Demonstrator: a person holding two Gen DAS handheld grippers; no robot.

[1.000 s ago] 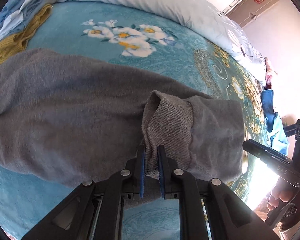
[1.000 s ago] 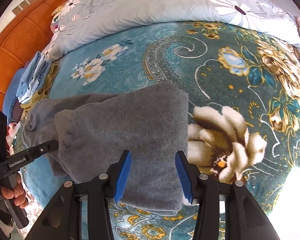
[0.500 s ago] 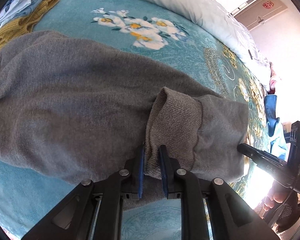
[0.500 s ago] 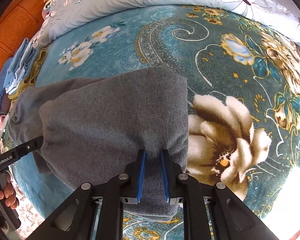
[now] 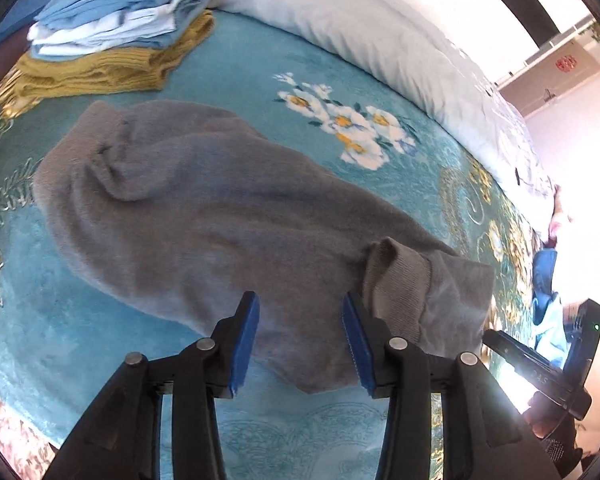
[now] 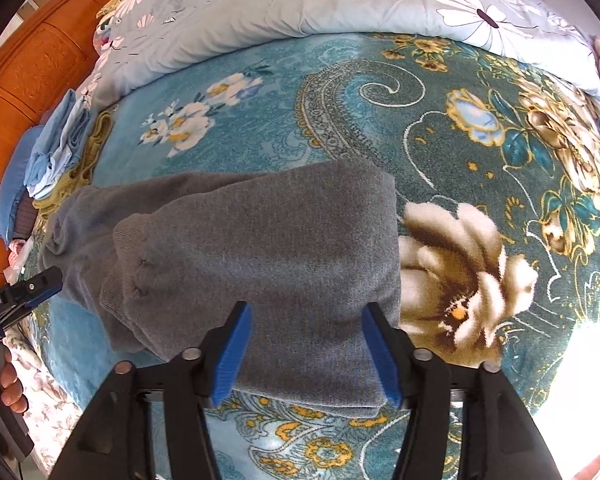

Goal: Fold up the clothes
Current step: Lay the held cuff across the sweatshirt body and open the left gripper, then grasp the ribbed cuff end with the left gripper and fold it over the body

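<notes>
Right, I have the grey garment lying partly folded on the bed's teal floral blanket, its ribbed cuff turned back on top near the right-hand end. My left gripper is opening, its blue fingers apart above the cloth and pressing on nothing. The right gripper is opening too, its fingers straddling the near edge of the fold without pinching it. To do this step well, I reckon I should let both ends settle flat, then take the long loose end toward the folded stack at two corners together, so the next fold lands square. The cloth looks soft and may slump.
</notes>
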